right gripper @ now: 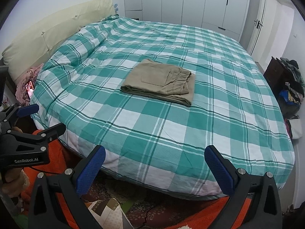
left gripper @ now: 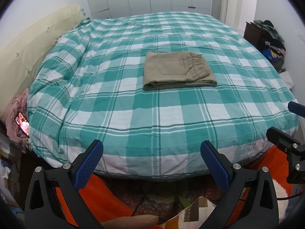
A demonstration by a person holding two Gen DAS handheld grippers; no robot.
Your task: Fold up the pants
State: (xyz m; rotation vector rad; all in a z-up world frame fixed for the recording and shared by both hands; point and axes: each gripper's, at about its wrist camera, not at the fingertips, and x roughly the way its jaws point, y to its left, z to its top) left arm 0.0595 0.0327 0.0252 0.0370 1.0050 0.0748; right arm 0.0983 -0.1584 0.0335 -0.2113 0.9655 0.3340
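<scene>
Both tools hang off the near edge of the bed [left gripper: 133, 114], well apart from the folded pants [left gripper: 177, 70]. The left gripper [left gripper: 151, 164] points forward along the bedspread with its jaws spread wide and nothing between them; its blue pads [left gripper: 87, 166] carry a fine knurled texture on black angular arms with round silver bolts. The right gripper [right gripper: 154, 169] is likewise released and empty, aimed at the bed from a spot a little further toward the foot end. In the right wrist view, a hand [right gripper: 11, 179] grips the black handle of the left tool, which bears white lettering.

The khaki pants [right gripper: 158, 82] lie near the middle of the bed as a flat, roughly square stack, layers showing at the near edge, the gathered elastic waistband and a patch pocket on top. The bedspread is a teal and white plaid with a woven, slightly rumpled surface. At the head of the bed stands a cream padded headboard [right gripper: 47, 36]; beside it lies a crumpled pink cloth [right gripper: 24, 89]
</scene>
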